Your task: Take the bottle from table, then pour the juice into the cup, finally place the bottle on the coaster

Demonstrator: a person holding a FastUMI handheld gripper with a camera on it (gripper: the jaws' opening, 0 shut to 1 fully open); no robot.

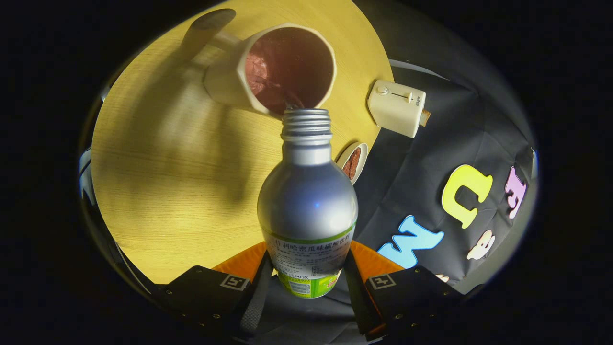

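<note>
claw (306, 280): clamped on the bottle (308, 201) — both fingers press its lower labelled body, one per side
bottle: silver, uncapped, tipped forward, neck pointing away from the claw, mouth at the near rim of the cup (275, 67)
cup: cream, handle on the far left, dark inside, just beyond the bottle mouth
coaster (353, 162): right of the bottle neck, near the edge of the surface (167, 182)
toaster (396, 108): cream — farther right, well apart from the cup
</note>
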